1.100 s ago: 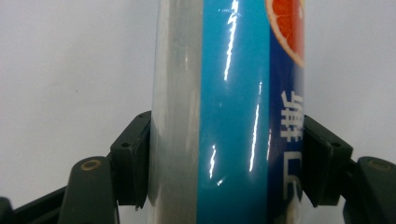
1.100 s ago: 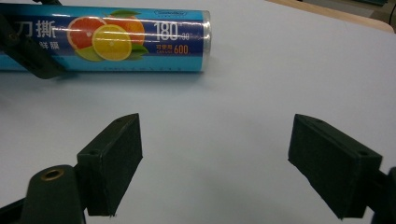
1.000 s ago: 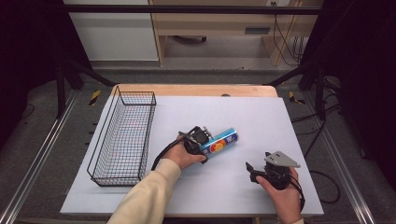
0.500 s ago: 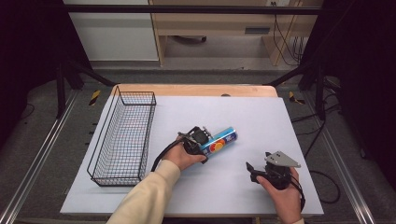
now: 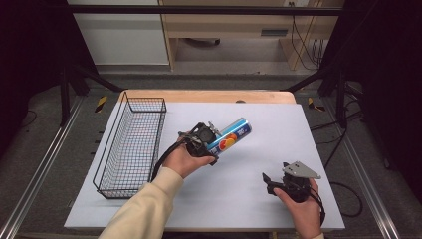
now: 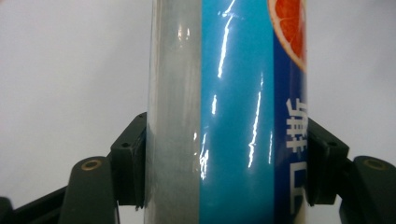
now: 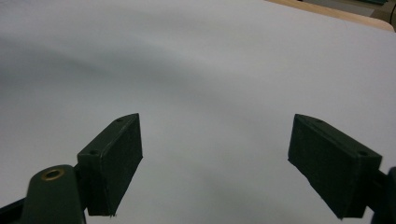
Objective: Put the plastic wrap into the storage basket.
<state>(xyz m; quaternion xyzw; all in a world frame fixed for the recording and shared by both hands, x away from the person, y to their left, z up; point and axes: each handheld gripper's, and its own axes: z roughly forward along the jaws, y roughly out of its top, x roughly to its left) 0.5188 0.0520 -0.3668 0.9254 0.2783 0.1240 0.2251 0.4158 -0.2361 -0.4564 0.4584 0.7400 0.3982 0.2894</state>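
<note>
Left gripper [image 5: 211, 141] pinches the can [image 5: 230, 138] at its lower body, top toward two o'clock; probably light, slick, dentable. Right gripper [image 5: 271, 180] spread, empty.

Glossy, smooth can [image 6: 233, 116]; matt black tool pads [image 7: 114, 158]; wire-mesh metal basket [image 5: 130, 144]; matt white table sheet [image 5: 278, 129].

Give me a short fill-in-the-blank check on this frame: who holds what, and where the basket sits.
1. The left gripper is shut on a blue ____.
2. The right gripper has its jaws ____, with nothing between them.
3. The wire basket stands on the table's ____ side in the high view.
4. The fruit printed on the can is coloured ____.

Missing words: can; open; left; orange
</note>
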